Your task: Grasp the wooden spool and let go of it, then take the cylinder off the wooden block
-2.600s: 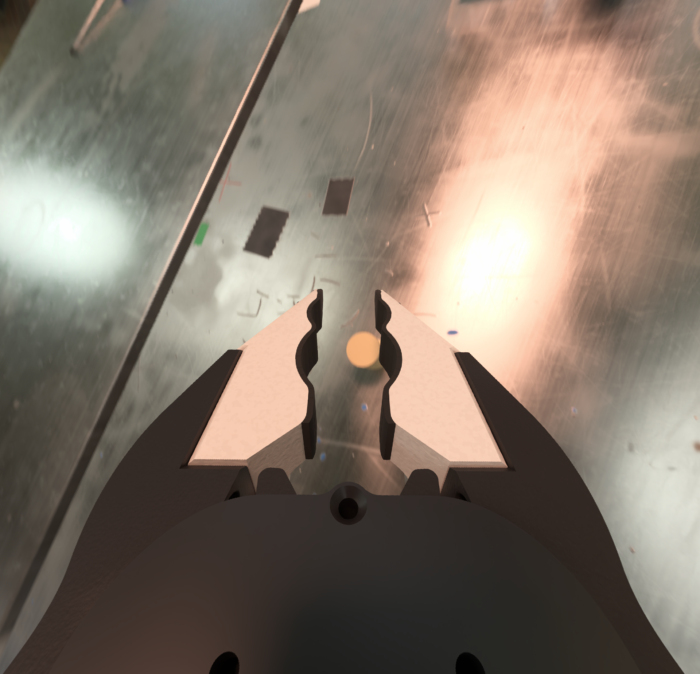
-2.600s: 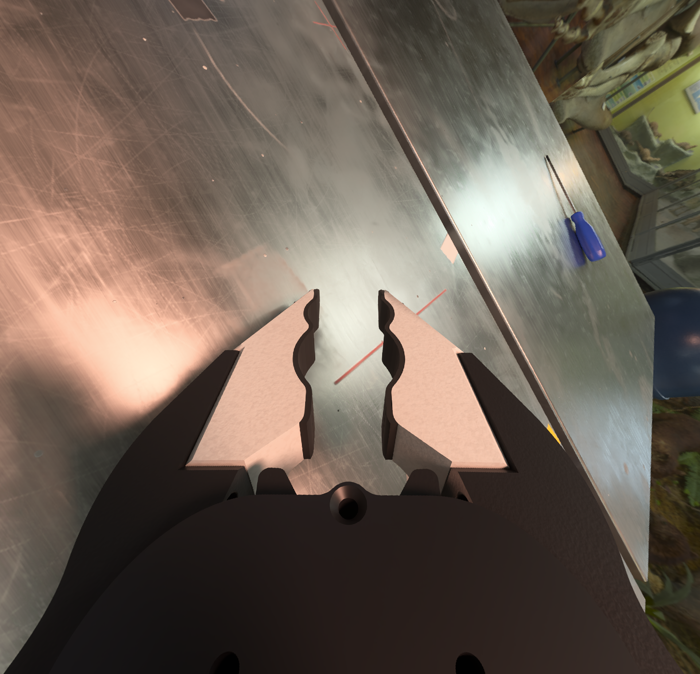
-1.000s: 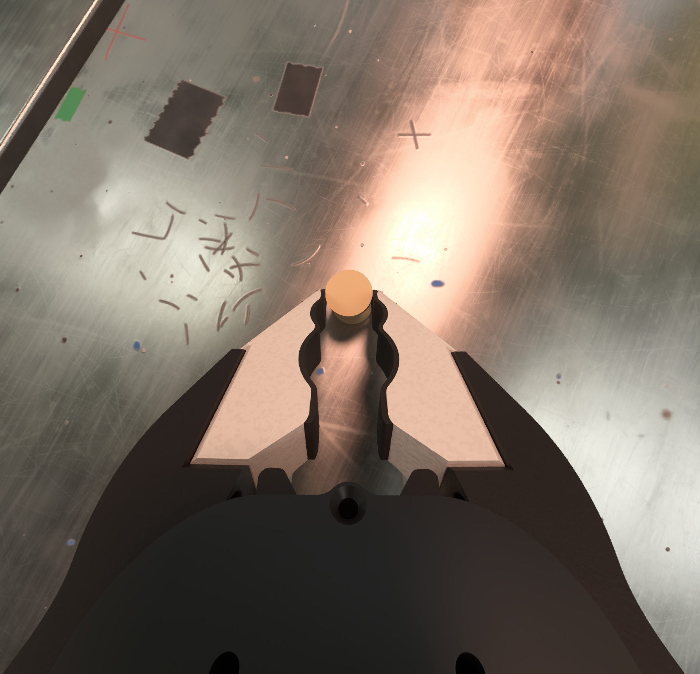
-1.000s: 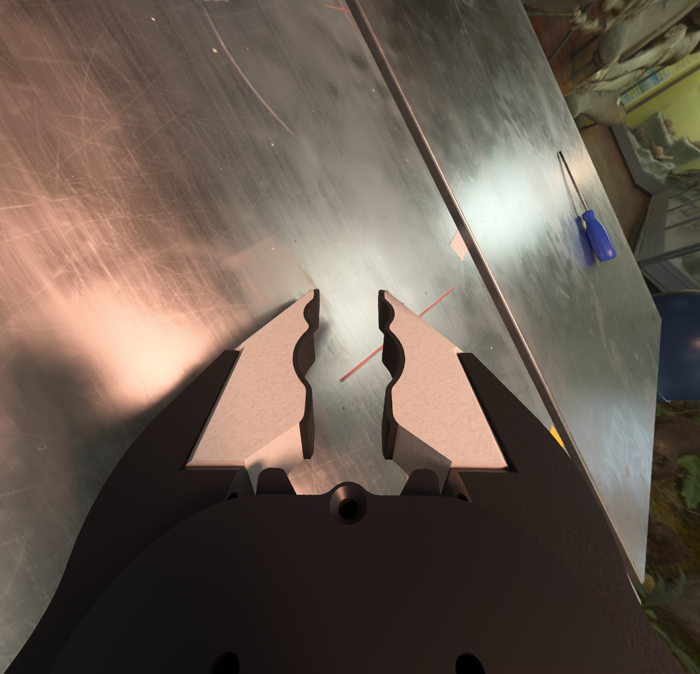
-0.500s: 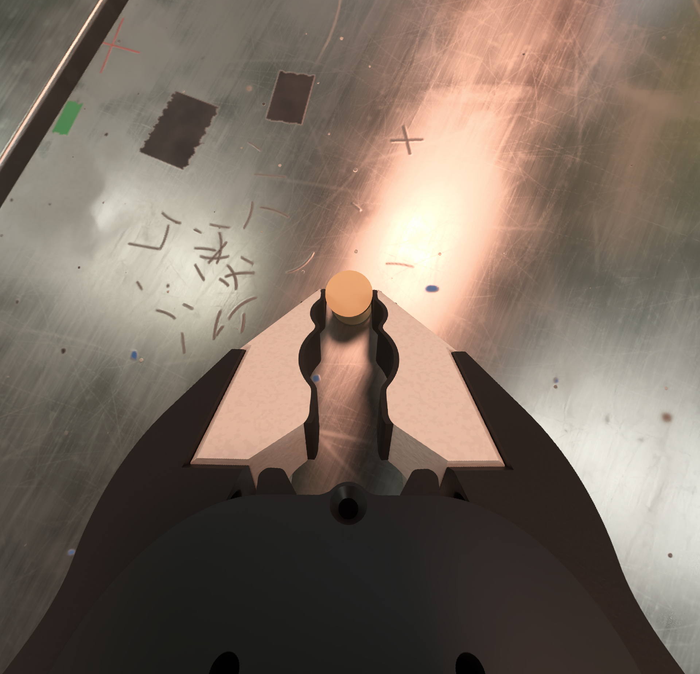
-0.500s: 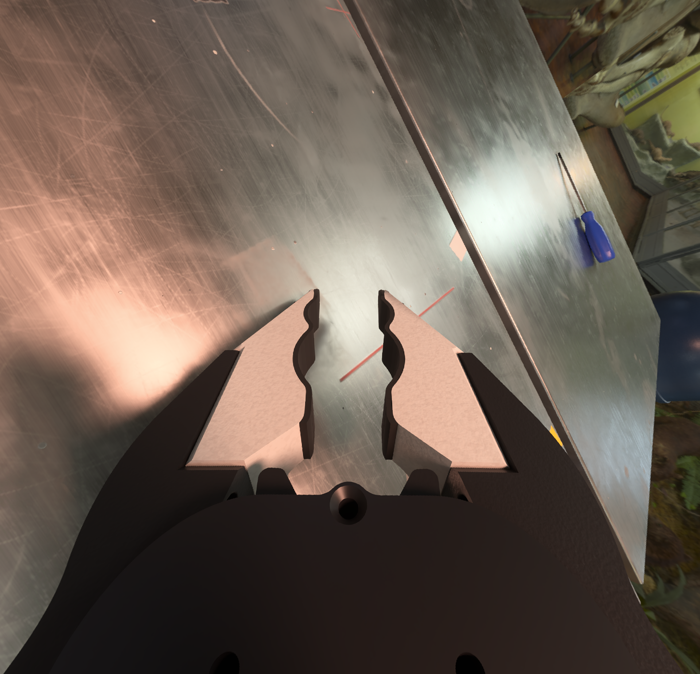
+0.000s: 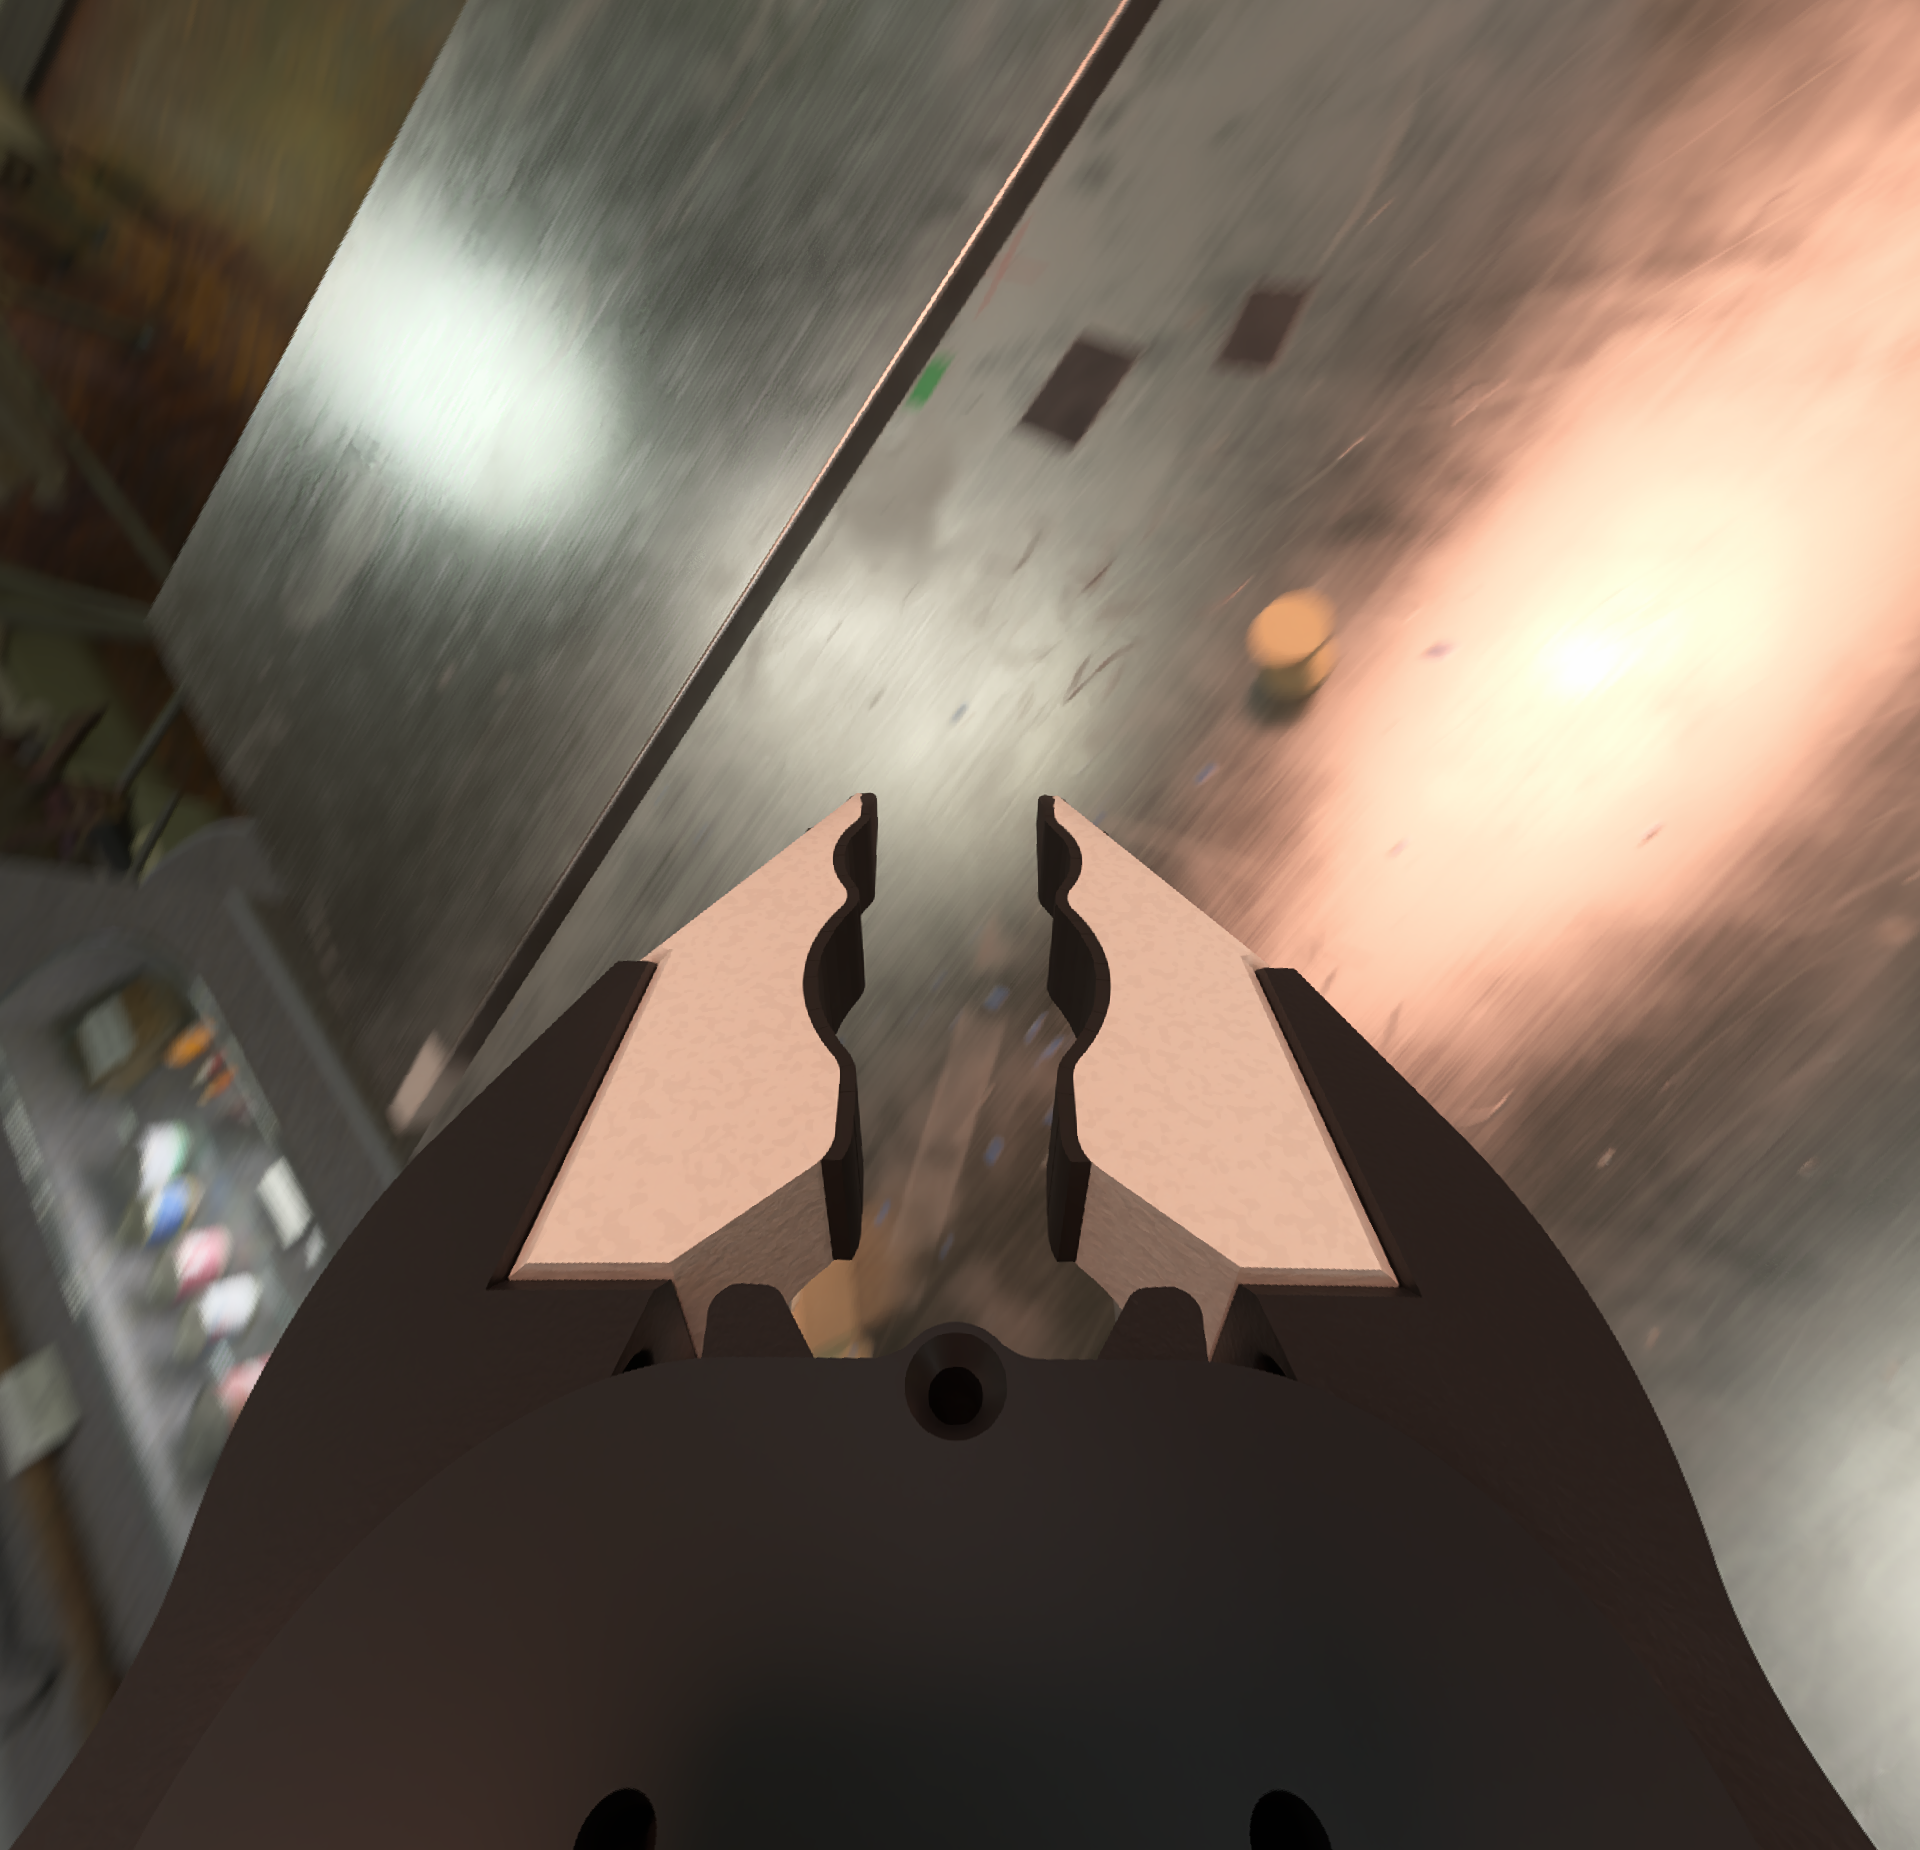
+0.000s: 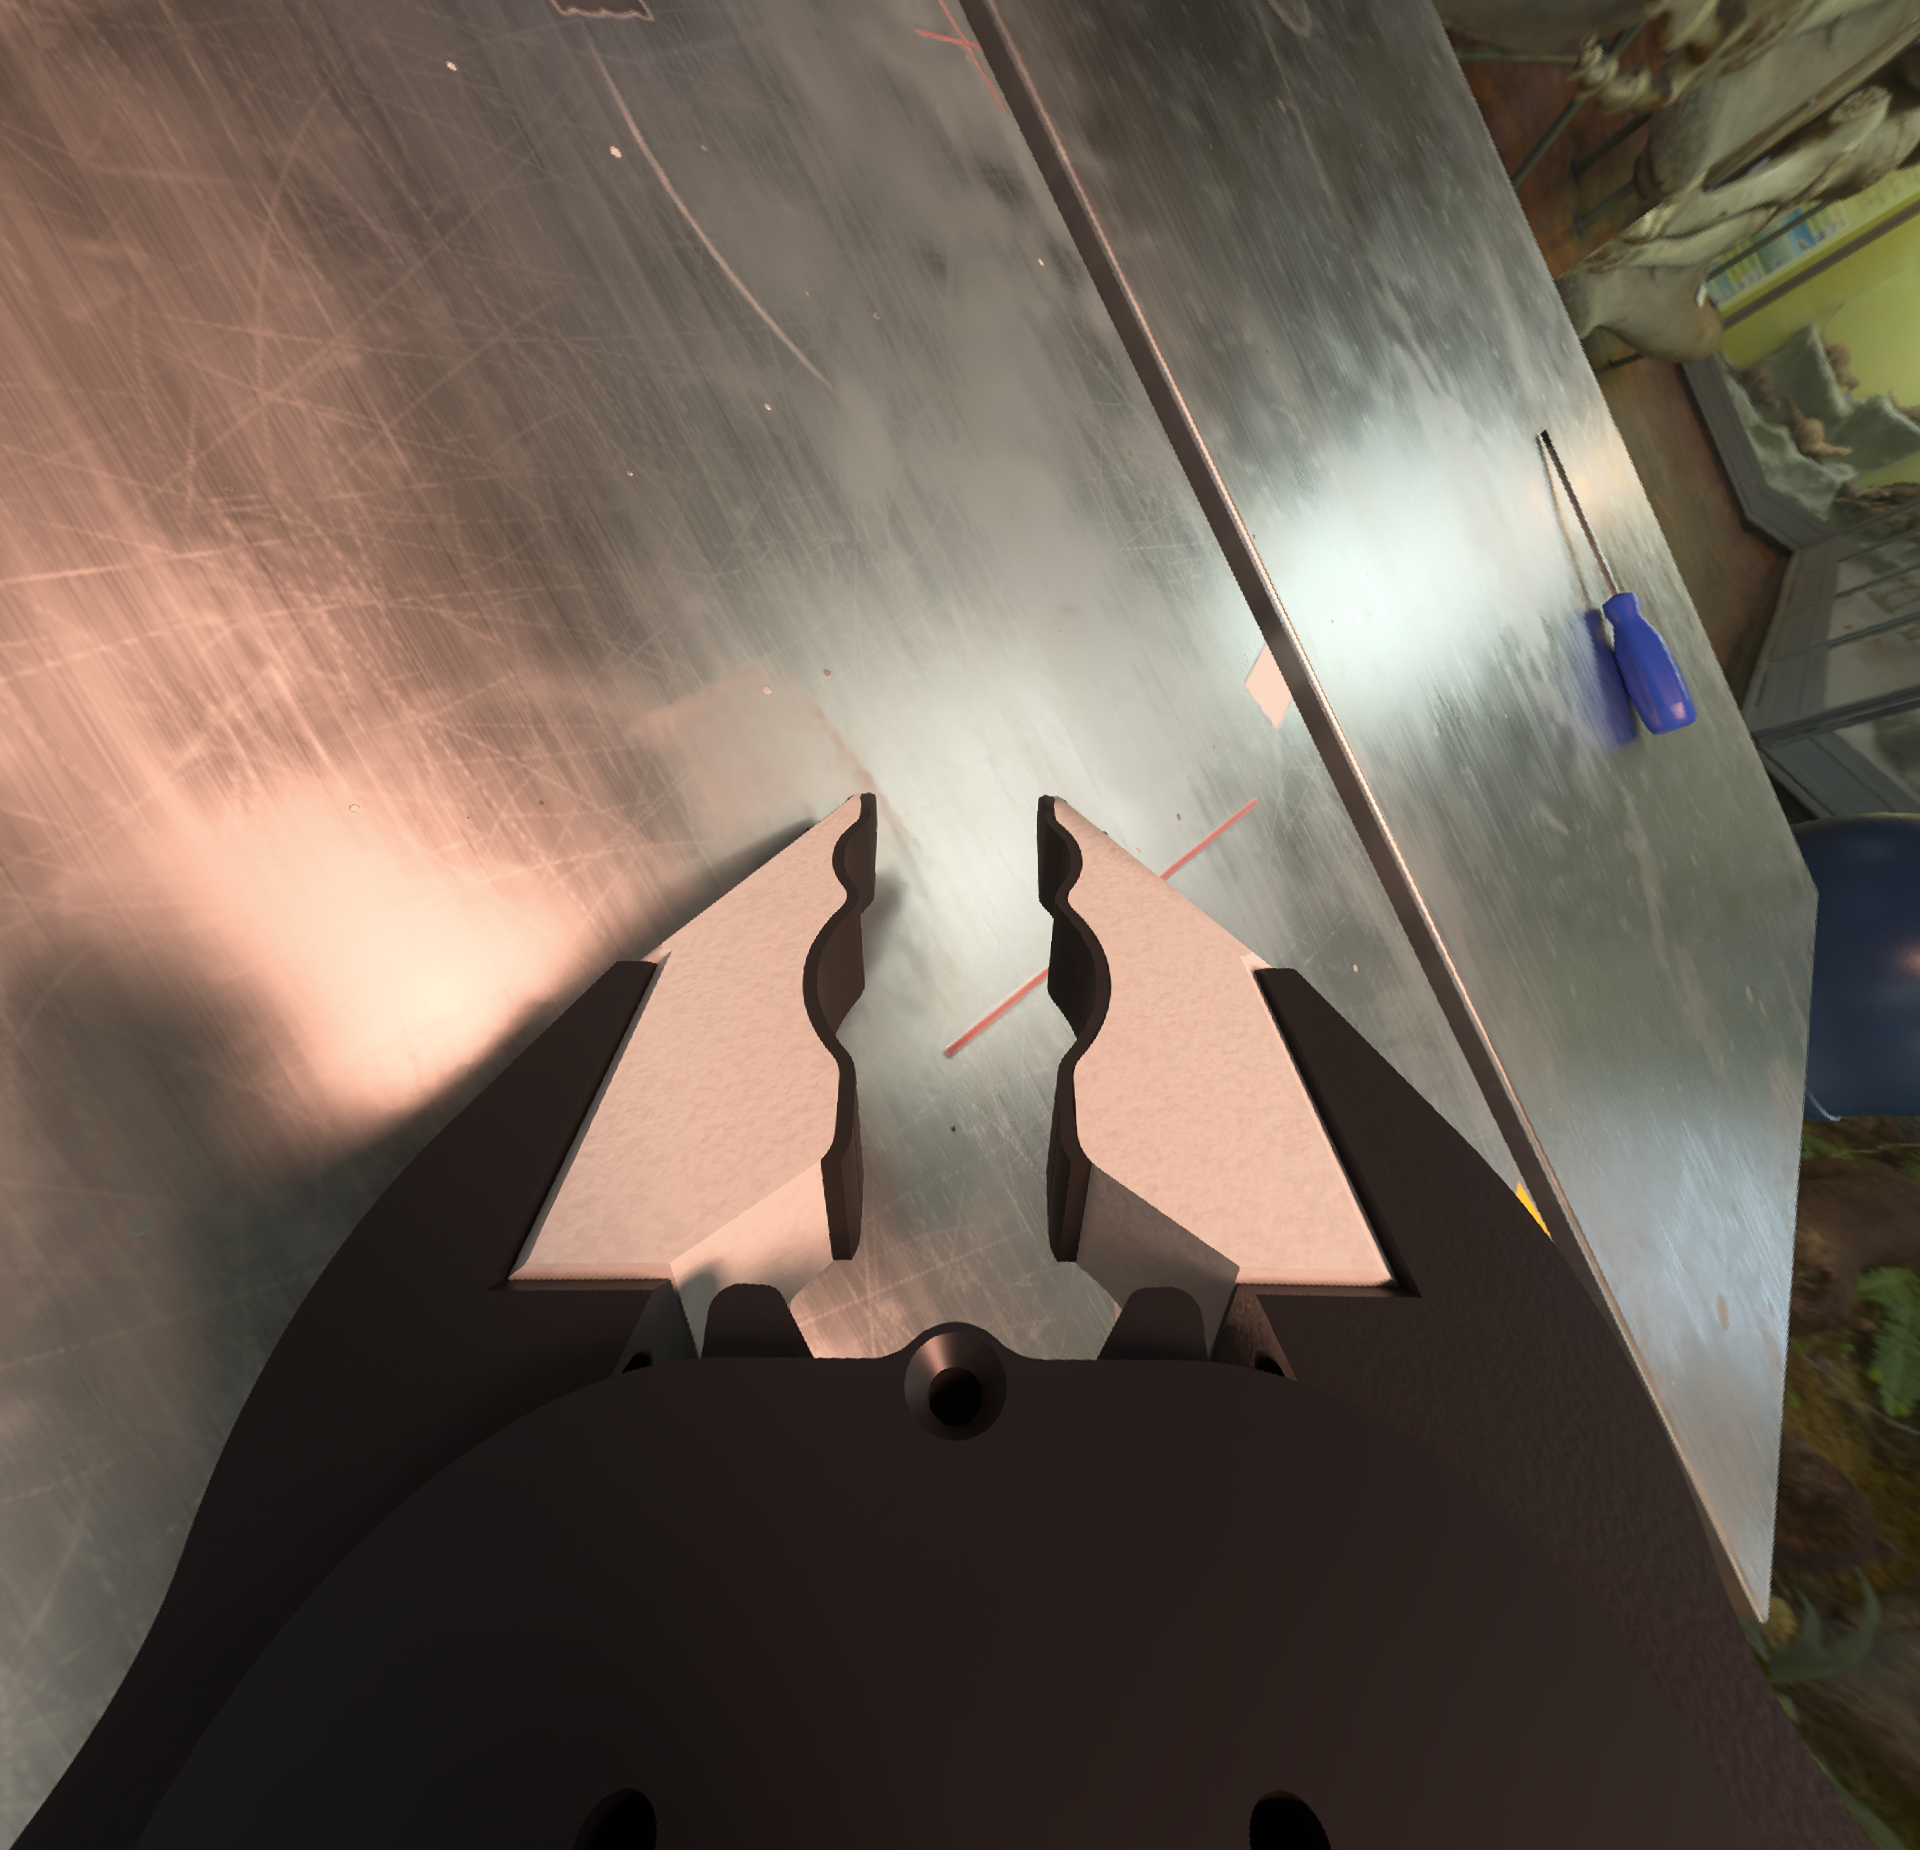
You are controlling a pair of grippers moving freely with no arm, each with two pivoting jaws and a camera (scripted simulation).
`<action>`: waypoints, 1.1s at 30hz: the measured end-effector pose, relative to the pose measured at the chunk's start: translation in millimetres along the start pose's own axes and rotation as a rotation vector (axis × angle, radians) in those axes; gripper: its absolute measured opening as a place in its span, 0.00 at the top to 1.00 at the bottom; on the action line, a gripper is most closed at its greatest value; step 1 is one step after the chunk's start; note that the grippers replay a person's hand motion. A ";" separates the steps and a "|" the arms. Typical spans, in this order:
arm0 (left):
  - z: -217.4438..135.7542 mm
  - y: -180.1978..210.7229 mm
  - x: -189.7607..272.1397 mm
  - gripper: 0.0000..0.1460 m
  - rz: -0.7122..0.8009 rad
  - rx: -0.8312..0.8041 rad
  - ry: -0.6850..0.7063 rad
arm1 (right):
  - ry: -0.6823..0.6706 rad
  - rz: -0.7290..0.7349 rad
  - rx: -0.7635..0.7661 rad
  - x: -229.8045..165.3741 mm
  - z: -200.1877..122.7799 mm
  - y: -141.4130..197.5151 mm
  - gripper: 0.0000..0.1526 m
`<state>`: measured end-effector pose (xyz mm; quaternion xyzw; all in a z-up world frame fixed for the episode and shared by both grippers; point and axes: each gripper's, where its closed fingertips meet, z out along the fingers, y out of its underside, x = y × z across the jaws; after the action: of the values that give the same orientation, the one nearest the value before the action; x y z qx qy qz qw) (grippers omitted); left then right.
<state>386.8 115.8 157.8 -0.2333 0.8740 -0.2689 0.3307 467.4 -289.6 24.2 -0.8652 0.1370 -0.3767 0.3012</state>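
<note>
The wooden spool [image 7: 1291, 640], small and tan, stands upright on the scratched metal table [image 7: 1455, 969], ahead and to the right of my left gripper [image 7: 957, 813]. That gripper is open and empty, well back from the spool; the view is blurred by motion. My right gripper [image 8: 957, 813] is open and empty above bare metal, with a thin red line [image 8: 1101, 927] under its fingers. No cylinder and no wooden block show in either view.
A dark seam [image 7: 883, 387] splits the table into two sheets. Two dark patches [image 7: 1081, 403] and a green mark [image 7: 928, 382] lie beyond the spool. A blue-handled screwdriver [image 8: 1647, 673] lies on the far sheet near the table edge [image 8: 1829, 1125]. A shelf unit [image 7: 156, 1177] stands off the table's left side.
My left gripper has opened, let go of the spool and pulled back and to the left. The spool now stands free on the table. My right gripper has not moved.
</note>
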 end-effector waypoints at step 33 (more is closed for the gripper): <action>23.5 224.3 -60.0 0.88 -0.258 -0.612 0.179 | 0.003 0.006 -0.007 0.9 0.2 2.0 0.80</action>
<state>392.1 310.9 30.0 -0.4058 0.9030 -0.0530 0.1306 468.2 -291.5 23.3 -0.8653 0.1415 -0.3766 0.2989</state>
